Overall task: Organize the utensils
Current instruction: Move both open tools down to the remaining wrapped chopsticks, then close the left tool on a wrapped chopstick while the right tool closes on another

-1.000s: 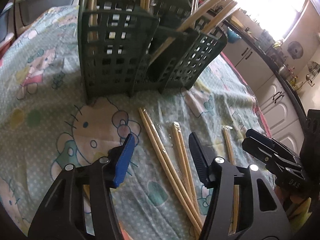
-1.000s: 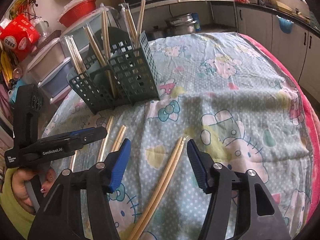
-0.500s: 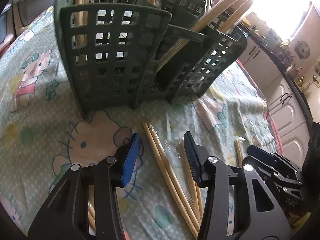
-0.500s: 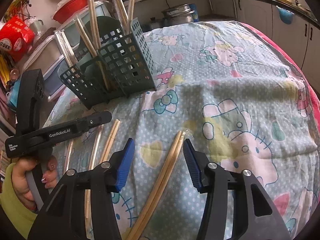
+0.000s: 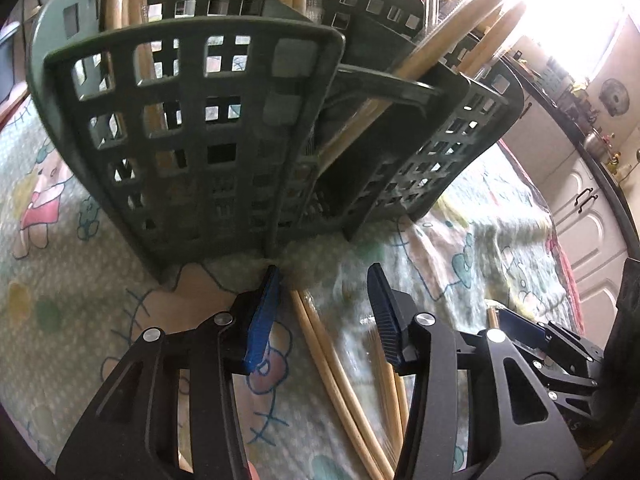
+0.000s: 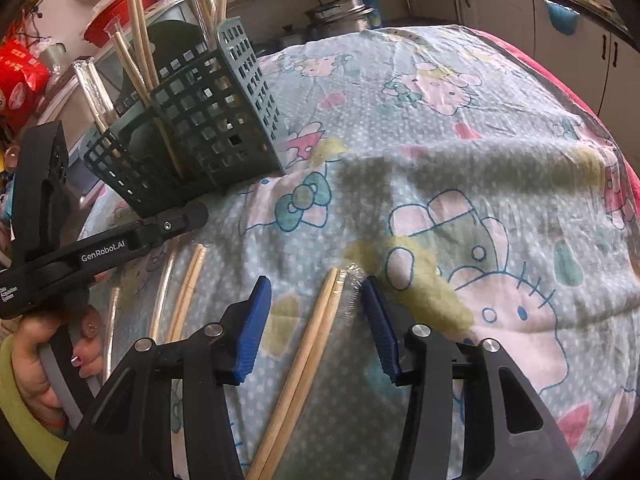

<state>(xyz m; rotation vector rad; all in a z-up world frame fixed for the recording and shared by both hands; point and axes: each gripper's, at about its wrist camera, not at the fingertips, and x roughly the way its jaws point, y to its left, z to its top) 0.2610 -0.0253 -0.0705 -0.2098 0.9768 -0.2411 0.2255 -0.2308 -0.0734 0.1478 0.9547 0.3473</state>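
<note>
Through the left wrist camera I am looking at the left gripper (image 5: 322, 304) with its blue-padded jaws standing apart and closing; a wrapped pair of pale wooden chopsticks (image 5: 320, 344) is lying between them on the cartoon-cat printed cloth (image 5: 60, 280) covering the worktop, and the pads are not pressing on it. The near end of that pair is running out of sight under the gripper body. More pairs are lying to its right, half hidden behind the right-hand jaw, so I cannot count them. The dark green slotted plastic utensil caddy (image 5: 192, 140) is filling the upper frame, its top cut off, with chopsticks standing in its compartments. Glare from the window is washing out the upper right corner.

Through the right wrist camera I am seeing the right gripper (image 6: 316, 316), jaws apart and closing around another wrapped pair of chopsticks (image 6: 308, 344) lying on the cloth, not yet pinched; its lower end is leaving the frame. The caddy is standing well behind, upper left. The left gripper is reaching in from the left edge, a hand (image 6: 48, 360) wrapped around its handle, partly cropped.
</note>
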